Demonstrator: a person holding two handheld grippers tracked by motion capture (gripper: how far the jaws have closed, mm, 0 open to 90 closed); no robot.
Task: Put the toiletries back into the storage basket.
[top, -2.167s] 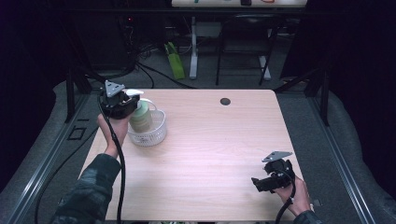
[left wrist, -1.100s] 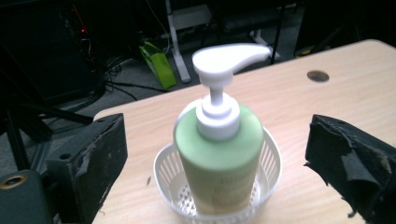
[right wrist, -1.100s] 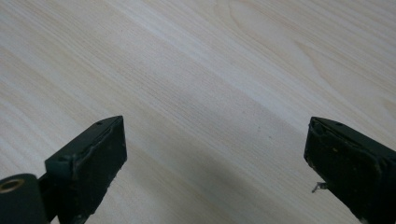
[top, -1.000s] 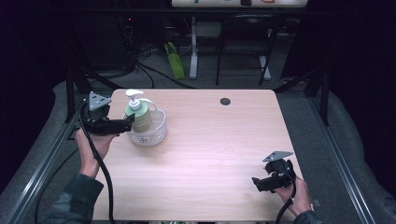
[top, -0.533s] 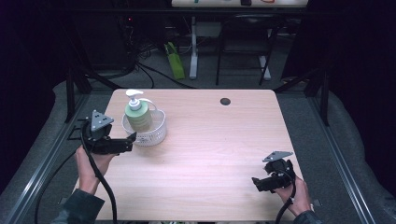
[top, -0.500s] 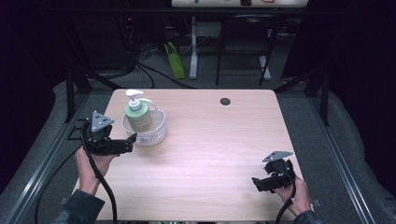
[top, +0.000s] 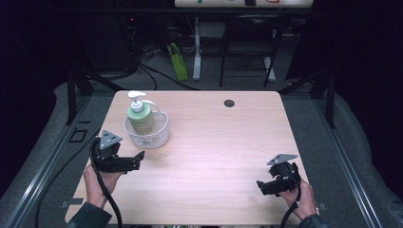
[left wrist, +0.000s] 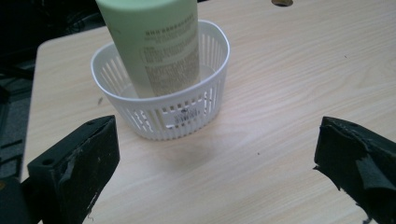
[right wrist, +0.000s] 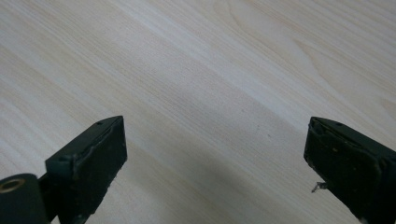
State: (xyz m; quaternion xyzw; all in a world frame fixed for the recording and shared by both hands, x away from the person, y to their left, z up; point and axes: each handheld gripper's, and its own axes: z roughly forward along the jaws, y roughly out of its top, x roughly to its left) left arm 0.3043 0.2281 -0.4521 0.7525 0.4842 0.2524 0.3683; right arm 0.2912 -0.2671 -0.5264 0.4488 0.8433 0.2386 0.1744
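Dark room, pale wood table (top: 214,142): bottle dropped off, my hands back near my edge.

A moment ago my left gripper (top: 135,160) was up at the soap bottle (top: 139,116); now it has pulled back, jaws wide apart and holding nothing. The bottle stands upright inside the white basket (left wrist: 196,109), just ahead of my left fingers (left wrist: 79,168), so I judge the placing done. My right gripper (top: 264,186) rests well apart from it, jaws spread over bare wood. A dark round hole (top: 229,103) lies far ahead. Nothing lies between my fingers and the basket.
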